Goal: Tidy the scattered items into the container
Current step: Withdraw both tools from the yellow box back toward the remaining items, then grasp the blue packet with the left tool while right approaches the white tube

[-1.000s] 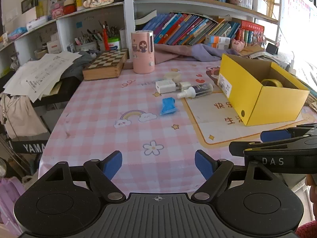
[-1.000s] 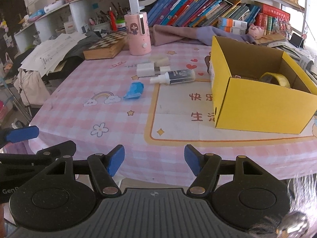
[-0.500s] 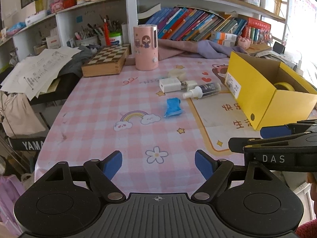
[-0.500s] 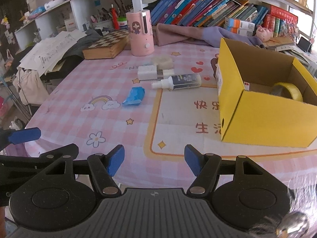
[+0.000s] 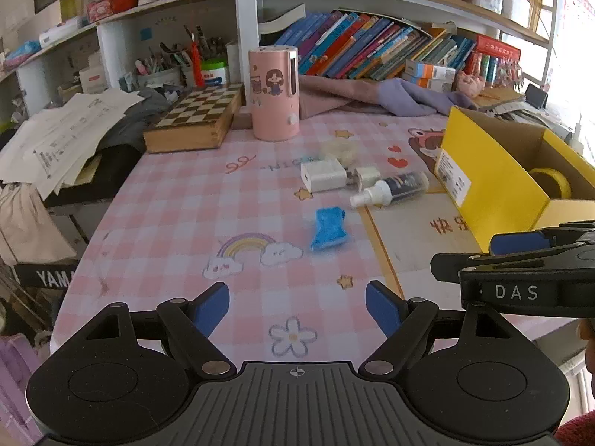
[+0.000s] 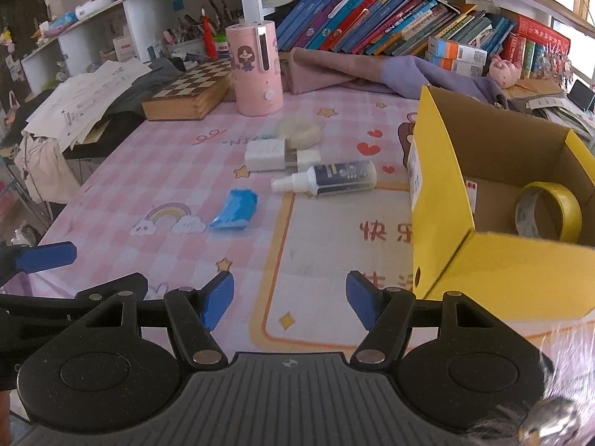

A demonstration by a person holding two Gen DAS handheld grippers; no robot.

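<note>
While both grippers' jaws gape empty, one tape roll (image 6: 548, 210) sits in one yellow box (image 6: 494, 264).

White shelving (image 5: 245, 29) crammed with slanted books (image 6: 372, 22) behind pink-checked tablecloth (image 5: 178, 208); bright daylight from window (image 5: 574, 37) at right.

Left tool (image 5: 297, 306): my view along it shows jaws standing wide apart, blue pads (image 5: 210, 306) facing each other, nothing between them, pointing down at slant over near edge of surface (image 5: 178, 200). Right tool (image 6: 290, 304): jaws parted too, a bit narrower, empty, same downward slant. Both side by side, apart from each other; right tool's blue-tipped finger shows at right edge of left view, left tool's at left edge of right view. Red sleeve just visible at bottom right corner of left view.
</note>
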